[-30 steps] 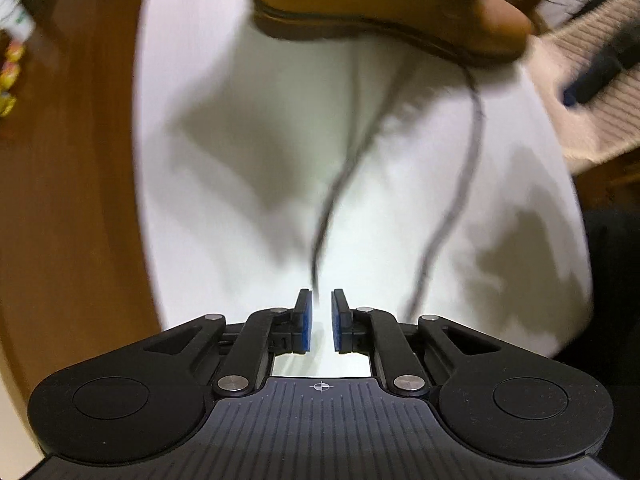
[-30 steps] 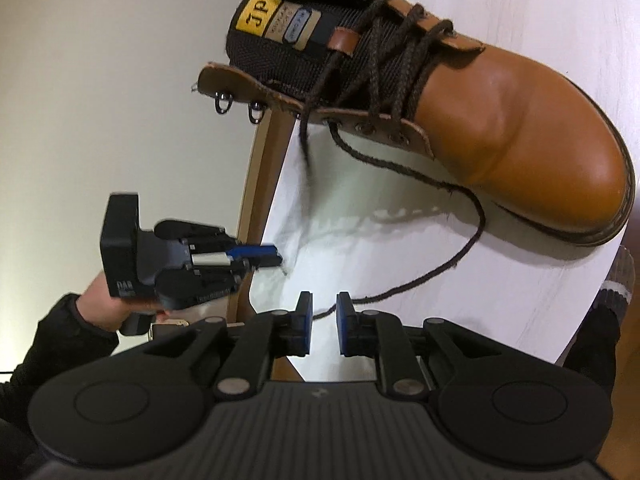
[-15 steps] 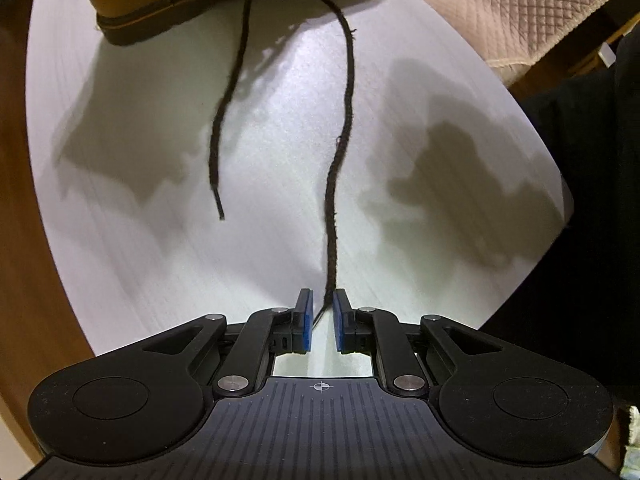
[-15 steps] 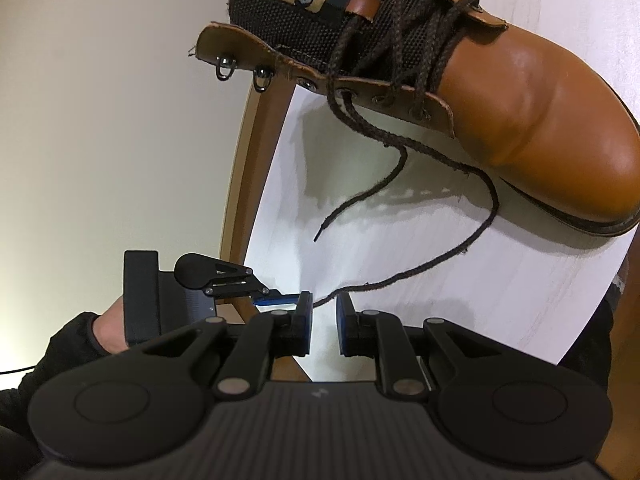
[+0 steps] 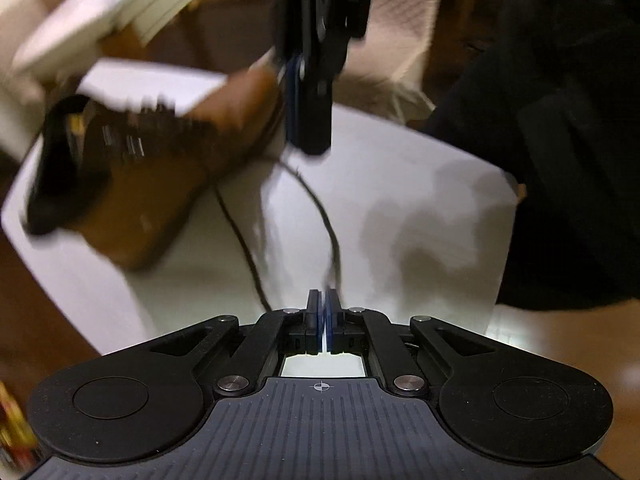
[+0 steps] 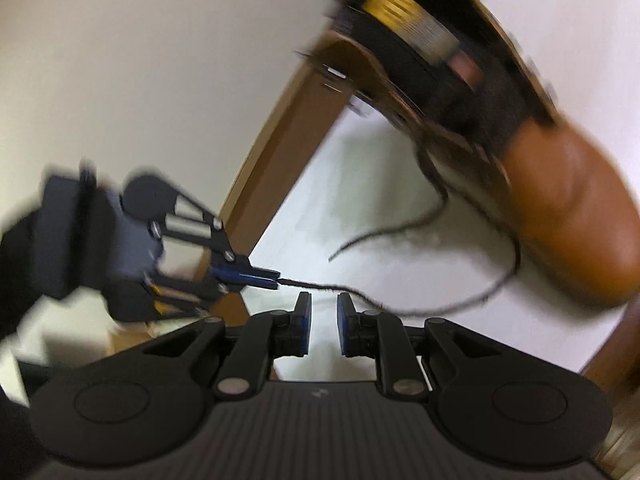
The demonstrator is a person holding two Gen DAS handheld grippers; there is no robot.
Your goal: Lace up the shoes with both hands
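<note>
The left gripper pinches a lace end beside the boot. The right gripper has just been widening, seemingly empty despite blur.

Both views smeared by motion blur, worst on the tan boot and its lace. Sharp only along the near edge, on the black gripper bodies. Warm indoor light from above; soft grey shadows blotched across the white table, right of centre. Bright glare patch at the table's near middle. Fisheye bending throughout, dark vignetted corners.
</note>
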